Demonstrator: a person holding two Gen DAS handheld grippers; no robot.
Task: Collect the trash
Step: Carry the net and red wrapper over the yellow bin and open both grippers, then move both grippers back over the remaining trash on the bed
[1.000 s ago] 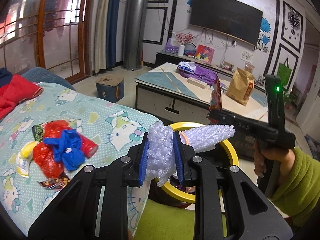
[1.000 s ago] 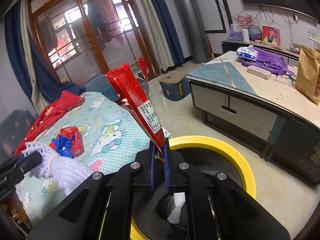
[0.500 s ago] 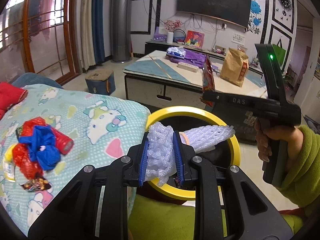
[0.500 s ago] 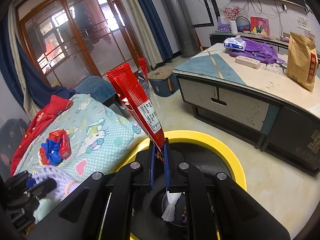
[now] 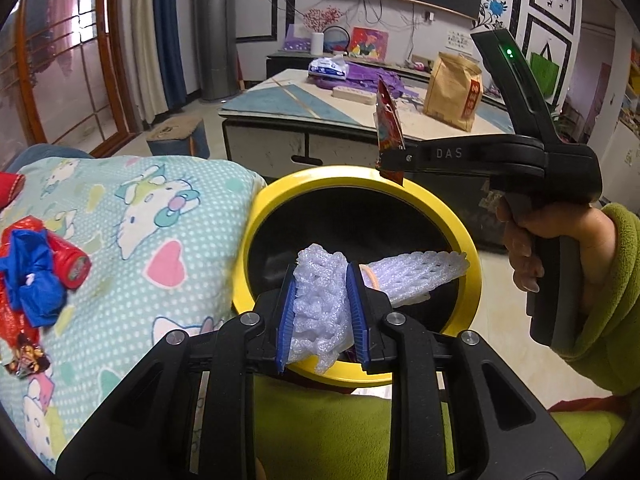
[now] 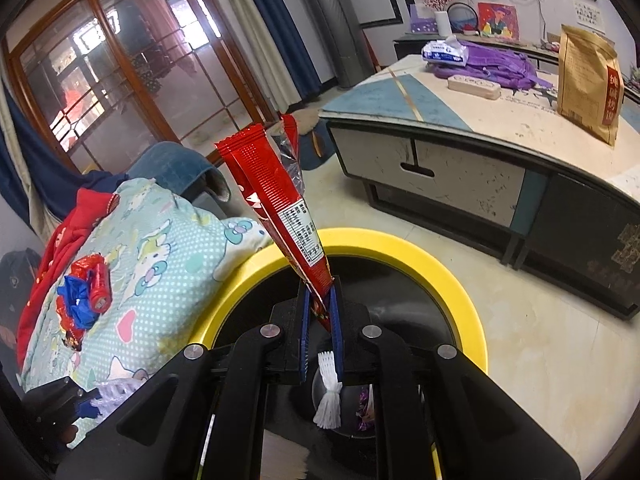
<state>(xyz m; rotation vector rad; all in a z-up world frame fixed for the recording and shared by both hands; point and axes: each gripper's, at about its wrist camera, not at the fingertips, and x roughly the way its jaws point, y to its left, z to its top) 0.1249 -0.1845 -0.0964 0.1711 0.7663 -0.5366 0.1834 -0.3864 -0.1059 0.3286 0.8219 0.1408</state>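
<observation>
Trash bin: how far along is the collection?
Done: white foam netting and a small wrapper already lie in the yellow-rimmed bin. In hand: left gripper clamps a foam net sleeve and right gripper pinches a red wrapper, both over the opening, unreleased. Left: the red and blue trash pile on the blanket.

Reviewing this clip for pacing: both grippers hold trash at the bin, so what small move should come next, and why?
Probably open the right gripper first: its red snack wrapper sits over the yellow-rimmed bin, so it should drop inside. The left gripper clamps white foam netting over the same opening and could follow.
</observation>
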